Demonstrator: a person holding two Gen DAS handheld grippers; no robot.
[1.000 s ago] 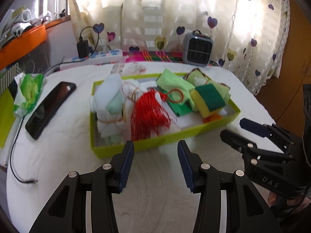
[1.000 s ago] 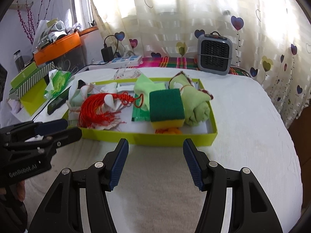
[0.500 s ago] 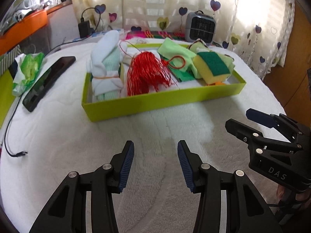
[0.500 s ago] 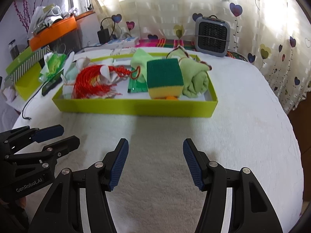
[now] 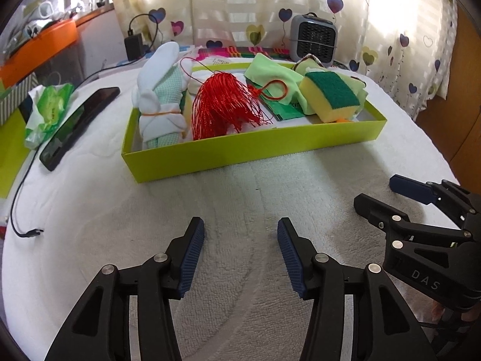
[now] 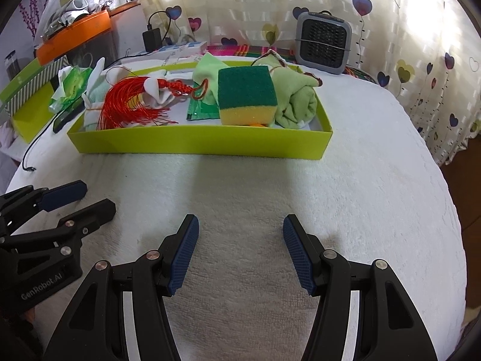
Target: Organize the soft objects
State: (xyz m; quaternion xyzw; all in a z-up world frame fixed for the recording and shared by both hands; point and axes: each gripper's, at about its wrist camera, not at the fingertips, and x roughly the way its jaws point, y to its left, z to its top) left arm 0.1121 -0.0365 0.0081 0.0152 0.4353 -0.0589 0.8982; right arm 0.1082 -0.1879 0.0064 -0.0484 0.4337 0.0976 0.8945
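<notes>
Both tongs hang low over the white textured cloth [image 6: 360, 204] with nothing between their fingers: the left gripper [image 5: 240, 252] stands parted at the bottom centre of its own view, and the right gripper [image 6: 240, 249] is likewise spread wide at the bottom centre of its view. The soft things all lie gathered inside the shallow lime-green cardboard tray [image 6: 198, 143], across the middle of both frames and well apart from either tong: a white and mint cloth bundle tied with a band [image 5: 160, 102] at the tray's left end, a red thread tassel [image 5: 224, 106] beside it, a green-topped yellow sponge block [image 6: 246, 96] right of centre, and a rolled pale-green towel [image 6: 296, 102] at the right end. This arrangement would suit a tray just filled as well as one waiting to be emptied (the pictures do not settle which). Any reach should come in above the near wall, jaws kept wide, and close gently on one item's bulk so the tassel's loose threads do not snag.
</notes>
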